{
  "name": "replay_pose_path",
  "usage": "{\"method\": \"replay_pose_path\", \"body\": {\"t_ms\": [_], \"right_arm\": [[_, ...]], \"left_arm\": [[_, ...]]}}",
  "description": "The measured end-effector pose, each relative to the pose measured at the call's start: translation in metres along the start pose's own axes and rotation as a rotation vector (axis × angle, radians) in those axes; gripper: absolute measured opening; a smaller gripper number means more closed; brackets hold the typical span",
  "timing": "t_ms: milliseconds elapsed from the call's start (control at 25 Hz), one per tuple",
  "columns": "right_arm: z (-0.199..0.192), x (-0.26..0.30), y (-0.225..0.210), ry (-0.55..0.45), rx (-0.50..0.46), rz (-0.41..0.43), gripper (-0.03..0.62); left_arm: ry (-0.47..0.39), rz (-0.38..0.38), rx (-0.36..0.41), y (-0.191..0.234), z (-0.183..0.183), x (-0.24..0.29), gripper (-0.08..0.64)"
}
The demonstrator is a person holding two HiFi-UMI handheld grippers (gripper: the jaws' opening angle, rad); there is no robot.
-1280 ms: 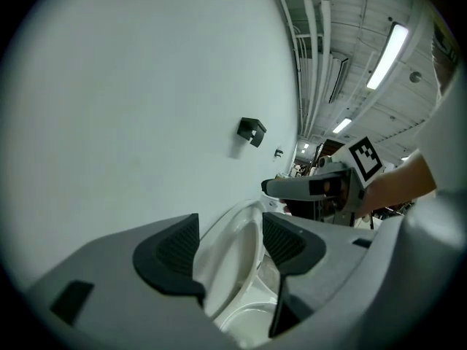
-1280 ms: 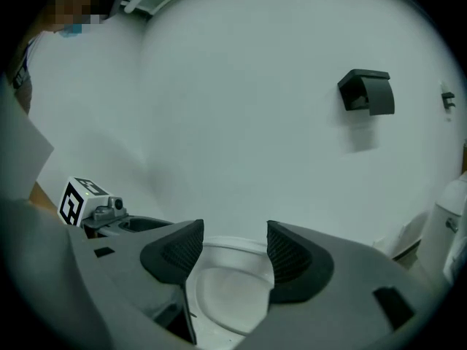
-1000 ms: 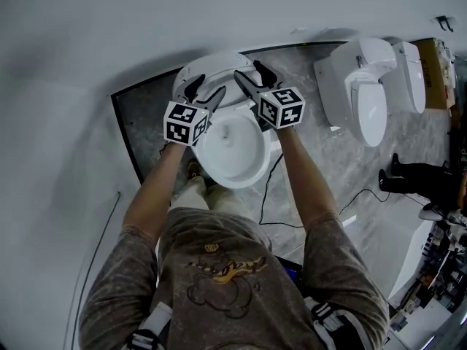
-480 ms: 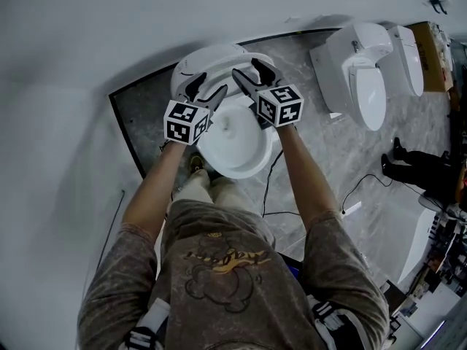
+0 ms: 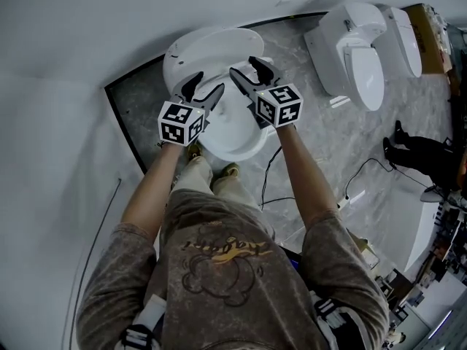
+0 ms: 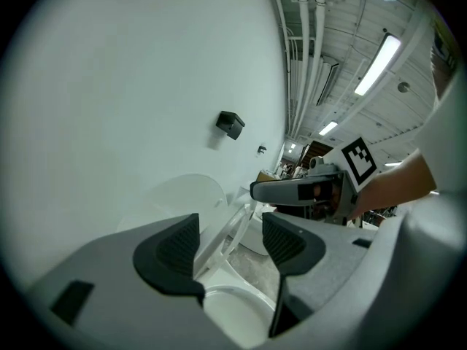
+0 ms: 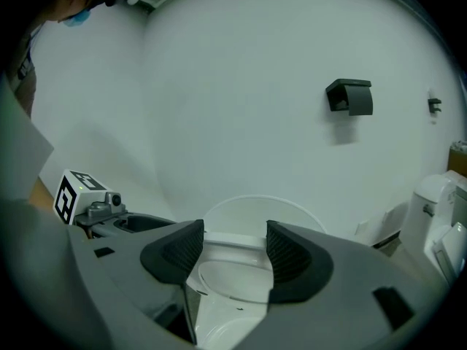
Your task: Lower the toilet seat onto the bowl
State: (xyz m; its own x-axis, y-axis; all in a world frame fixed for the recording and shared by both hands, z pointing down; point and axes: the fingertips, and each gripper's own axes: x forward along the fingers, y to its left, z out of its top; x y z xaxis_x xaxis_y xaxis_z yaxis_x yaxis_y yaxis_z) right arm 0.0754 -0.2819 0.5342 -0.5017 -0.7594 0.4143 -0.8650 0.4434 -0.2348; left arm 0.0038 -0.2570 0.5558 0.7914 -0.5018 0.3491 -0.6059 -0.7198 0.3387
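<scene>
A person stands over a white ceramic toilet bowl (image 5: 235, 143); its white plastic toilet seat ring (image 6: 223, 238) stands tilted, partly raised, in front of the round white lid (image 6: 186, 195); the left gripper (image 5: 205, 87) and right gripper (image 5: 246, 68) hover above the bowl, both with jaws wide apart; the seat shows in the left gripper's gap.

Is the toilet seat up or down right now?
Neither all the way: it is tilted. The left gripper view shows the seat slanting above the bowl, not lying flat on it.
</scene>
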Motion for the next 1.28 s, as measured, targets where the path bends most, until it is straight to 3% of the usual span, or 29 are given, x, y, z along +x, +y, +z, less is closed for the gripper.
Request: {"method": "replay_pose_path", "body": {"t_ms": [160,360,680,880,1080,1280], "right_arm": [[-0.023,-0.037,0.01,0.001,0.007,0.004,0.268],[-0.061,-0.079,0.028,0.032,0.025,-0.016,0.268],[-0.15,-0.142,0.042,0.103,0.146,-0.061,0.267],[-0.204,-0.163,0.039,0.152,0.214,-0.087,0.267],[-0.281,-0.181,0.046,0.306,0.281,-0.055,0.267],[-0.322,-0.187,0.04,0.306,0.358,-0.084,0.267]], "left_arm": [[0.044,-0.02,0.006,-0.033,-0.022,-0.013,0.264],[0.111,-0.048,-0.056,-0.068,-0.058,-0.031,0.264],[0.304,-0.122,-0.101,-0.126,-0.15,-0.043,0.264],[0.378,-0.128,-0.117,-0.143,-0.192,-0.041,0.264],[0.468,-0.158,-0.116,-0.16,-0.237,-0.04,0.262],[0.563,-0.184,-0.117,-0.172,-0.294,-0.031,0.262]]}}
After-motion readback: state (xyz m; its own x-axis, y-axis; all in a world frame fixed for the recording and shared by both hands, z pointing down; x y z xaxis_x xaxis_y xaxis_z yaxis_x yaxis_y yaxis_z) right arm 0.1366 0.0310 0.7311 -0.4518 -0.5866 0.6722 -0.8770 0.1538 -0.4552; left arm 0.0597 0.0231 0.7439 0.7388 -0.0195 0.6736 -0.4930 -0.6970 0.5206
